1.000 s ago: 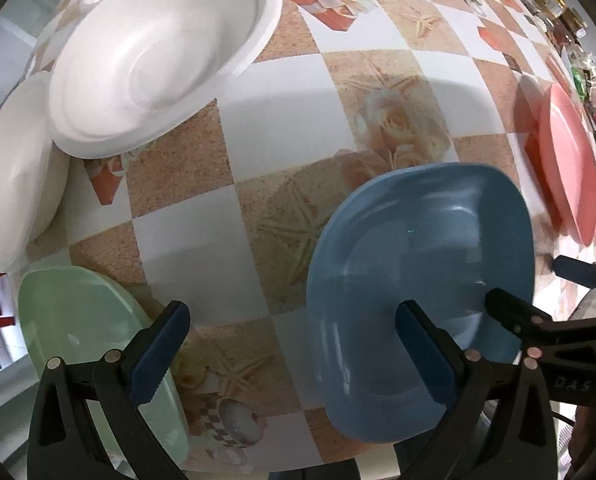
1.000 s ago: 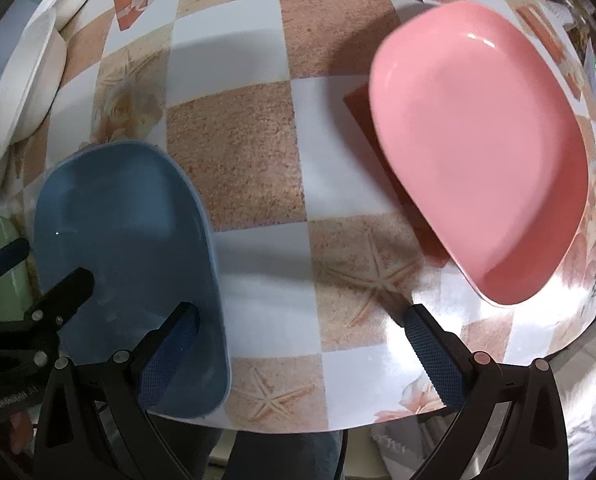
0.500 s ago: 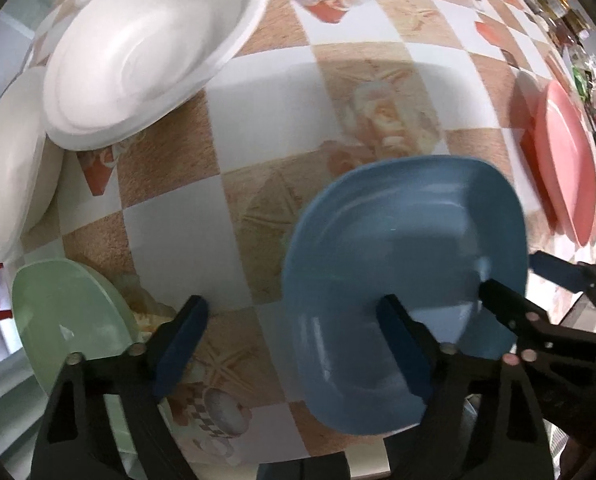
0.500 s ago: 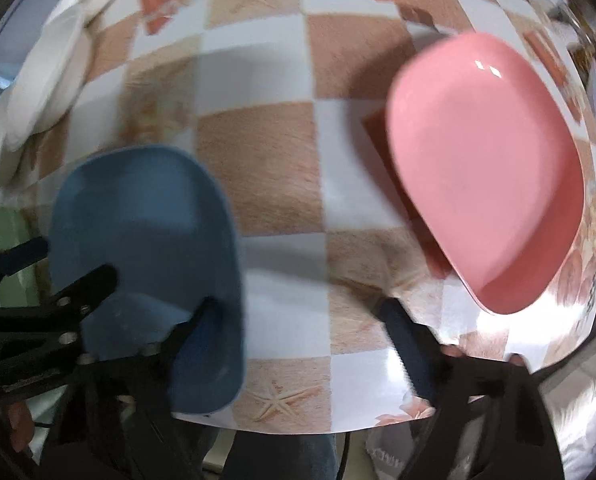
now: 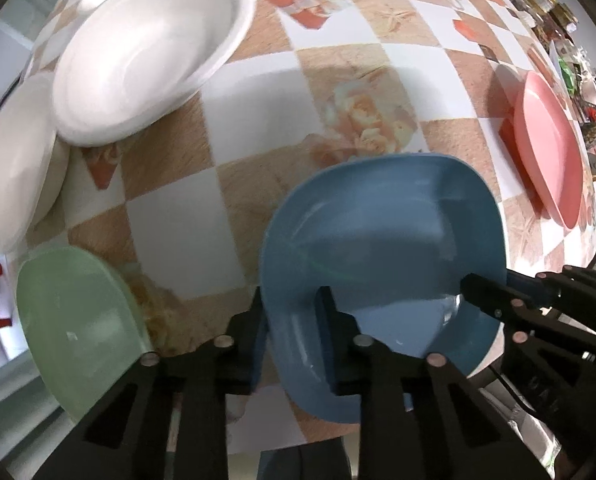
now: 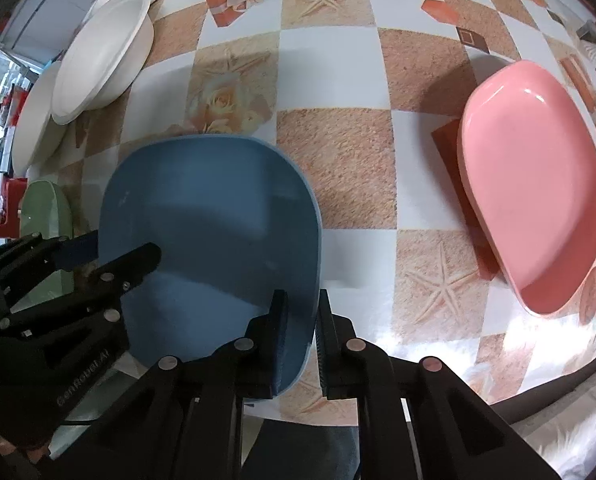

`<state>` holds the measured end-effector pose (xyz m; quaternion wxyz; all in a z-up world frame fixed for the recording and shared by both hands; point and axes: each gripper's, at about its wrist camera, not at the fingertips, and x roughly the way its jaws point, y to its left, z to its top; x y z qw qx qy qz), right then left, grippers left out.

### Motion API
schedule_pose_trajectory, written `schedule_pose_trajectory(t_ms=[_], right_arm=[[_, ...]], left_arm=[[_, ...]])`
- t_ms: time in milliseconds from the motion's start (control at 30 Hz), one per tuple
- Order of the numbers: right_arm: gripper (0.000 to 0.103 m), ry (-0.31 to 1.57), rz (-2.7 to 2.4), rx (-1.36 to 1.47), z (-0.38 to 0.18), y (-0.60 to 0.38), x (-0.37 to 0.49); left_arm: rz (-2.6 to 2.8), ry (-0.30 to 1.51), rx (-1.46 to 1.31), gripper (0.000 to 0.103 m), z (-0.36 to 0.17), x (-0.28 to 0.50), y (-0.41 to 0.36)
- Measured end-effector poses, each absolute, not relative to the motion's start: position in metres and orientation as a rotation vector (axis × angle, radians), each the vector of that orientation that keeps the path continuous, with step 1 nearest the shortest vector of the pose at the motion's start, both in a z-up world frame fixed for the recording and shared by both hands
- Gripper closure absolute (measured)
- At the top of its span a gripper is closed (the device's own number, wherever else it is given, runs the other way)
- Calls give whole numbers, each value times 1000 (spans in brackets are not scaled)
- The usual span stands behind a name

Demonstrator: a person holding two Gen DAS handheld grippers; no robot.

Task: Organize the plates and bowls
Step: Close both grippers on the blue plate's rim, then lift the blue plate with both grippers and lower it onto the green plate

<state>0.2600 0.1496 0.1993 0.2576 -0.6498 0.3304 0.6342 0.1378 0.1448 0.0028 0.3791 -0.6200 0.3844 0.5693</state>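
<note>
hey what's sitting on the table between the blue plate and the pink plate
Nothing: between the blue plate and the pink plate there is only bare checkered tablecloth, seen best in the right wrist view.

A blue squarish plate (image 5: pixel 382 248) sat near the worktop's front edge, gripped at both sides. A pale green plate (image 5: pixel 74 320) lay to its left, a pink one (image 6: pixel 534 184) well apart to its right, and white bowls (image 5: pixel 150 56) overlapped far left.
</note>
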Motion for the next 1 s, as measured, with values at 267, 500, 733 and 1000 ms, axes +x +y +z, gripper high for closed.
schedule_pose_trajectory(t_ms=[267,500,733,1000], right_arm=[[88,919,1727,-1785,214,122,249],[88,916,1740,-1790,238,97,224],[88,914,1763,-1813,246,94,201],[88,926,1818,-1866,243,80,166]], left_arm=[[1455,1000,-1603,81,18,144,116],[1492,950,-1587,81,29,124,83],[1555,942,-1565,80,51,115,69],[1639,942,-1615,81,64,103,47]])
